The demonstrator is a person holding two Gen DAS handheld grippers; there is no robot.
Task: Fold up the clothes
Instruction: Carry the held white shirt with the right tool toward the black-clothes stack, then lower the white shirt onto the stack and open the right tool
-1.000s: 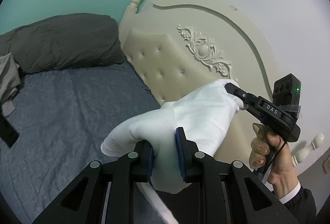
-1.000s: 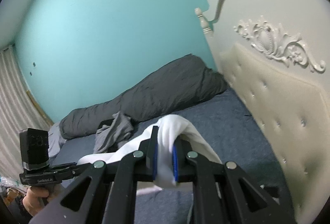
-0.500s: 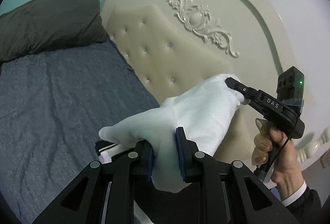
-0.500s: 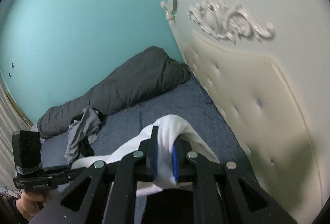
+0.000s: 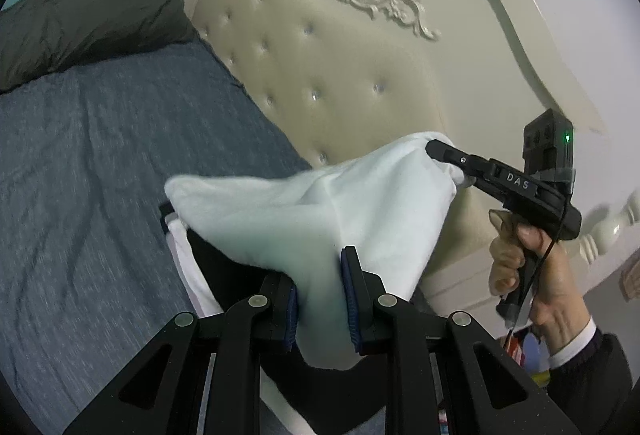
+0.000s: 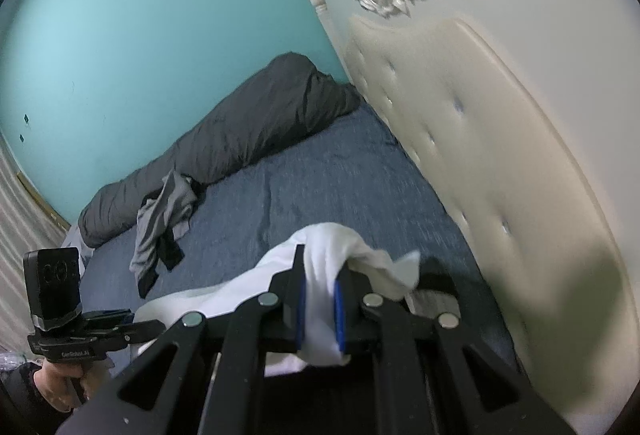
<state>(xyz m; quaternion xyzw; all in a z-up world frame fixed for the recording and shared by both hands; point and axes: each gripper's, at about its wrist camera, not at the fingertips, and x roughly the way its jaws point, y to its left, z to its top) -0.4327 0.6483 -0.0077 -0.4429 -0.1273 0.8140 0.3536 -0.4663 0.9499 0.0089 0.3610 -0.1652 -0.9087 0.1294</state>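
White garment (image 5: 360,203), soft, light, floppy, above the bed (image 5: 100,163); left tongs (image 5: 320,299) and right tongs (image 6: 320,311) each clamp 1 bunched edge; corners grip best.

White cloth, black tools, blue bed

The garment (image 5: 352,203) is plain white – clamped between blue pads on the black left tool (image 5: 320,299) and black right tool (image 6: 320,311). The bed sheet (image 5: 100,155) is mottled slate blue, the duvet (image 6: 248,139) charcoal, the tufted headboard (image 5: 340,75) cream, the wall (image 6: 140,15) turquoise – another garment (image 6: 160,219) grey and black.
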